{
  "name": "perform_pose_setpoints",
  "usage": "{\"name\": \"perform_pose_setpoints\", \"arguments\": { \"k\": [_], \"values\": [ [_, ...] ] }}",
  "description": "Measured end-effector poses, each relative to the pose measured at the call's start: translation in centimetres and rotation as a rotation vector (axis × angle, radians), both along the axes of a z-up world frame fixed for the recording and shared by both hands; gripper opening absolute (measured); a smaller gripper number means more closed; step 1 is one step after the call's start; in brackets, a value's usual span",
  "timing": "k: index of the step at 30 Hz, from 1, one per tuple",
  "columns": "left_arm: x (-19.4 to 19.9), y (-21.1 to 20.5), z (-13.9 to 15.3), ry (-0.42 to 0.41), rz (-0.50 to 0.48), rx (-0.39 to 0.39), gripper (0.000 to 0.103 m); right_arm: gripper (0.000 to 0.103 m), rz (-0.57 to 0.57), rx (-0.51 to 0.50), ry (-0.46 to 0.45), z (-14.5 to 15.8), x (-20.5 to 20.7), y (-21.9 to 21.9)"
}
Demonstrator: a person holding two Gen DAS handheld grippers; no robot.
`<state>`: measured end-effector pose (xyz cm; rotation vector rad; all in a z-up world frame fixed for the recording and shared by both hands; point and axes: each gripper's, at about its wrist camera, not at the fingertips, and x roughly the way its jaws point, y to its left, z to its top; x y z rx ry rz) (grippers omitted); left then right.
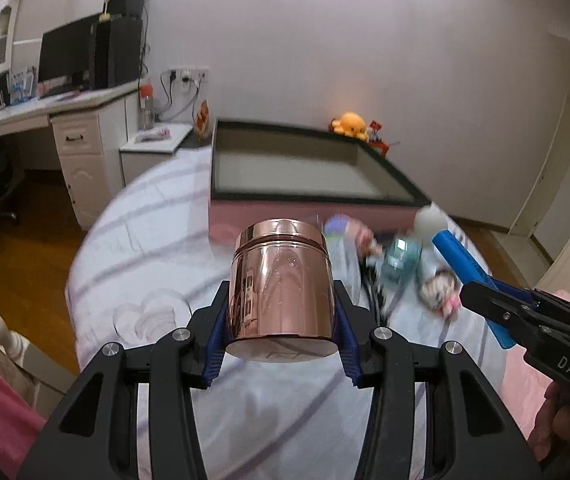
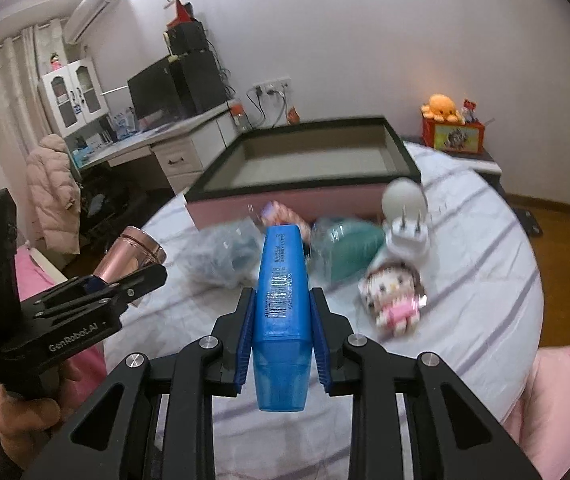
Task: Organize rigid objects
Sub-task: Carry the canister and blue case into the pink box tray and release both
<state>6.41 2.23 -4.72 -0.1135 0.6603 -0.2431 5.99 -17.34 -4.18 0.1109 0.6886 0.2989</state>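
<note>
Left wrist view: the left gripper (image 1: 281,312) has its jaws closed on a shiny rose-gold cylindrical metal jar (image 1: 281,284), held above the striped white bed sheet (image 1: 145,248). Beyond lies an open pink box with a dark rim (image 1: 297,196).

Right wrist view: the right gripper (image 2: 281,320) has its jaws clamped on a blue rectangular plastic case (image 2: 283,304). A white plug adapter (image 2: 407,232) and small pink-dressed doll (image 2: 393,296) lie on the sheet near the box.
</note>
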Motion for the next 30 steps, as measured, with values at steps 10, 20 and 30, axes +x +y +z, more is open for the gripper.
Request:
{"name": "perform_pose_setpoints", "arguments": {
  "k": [10, 20, 30],
  "values": [
    [7.1, -0.6, 4.6, -0.069, 0.030, 0.012, 0.047, 0.027, 0.027, -0.042, -0.047, 4.5, 8.5, 0.1],
    [18.4, -2.9, 2.0, 0.053, 0.035, 0.037, 0.047, 0.027, 0.009, -0.034, 0.154, 1.0, 20.4, 0.1],
    [22.6, -4.8, -2.3, 0.188, 0.049, 0.131, 0.054, 0.048, -0.003, -0.071, 0.309, -3.2, 23.5, 0.5]
  ]
}}
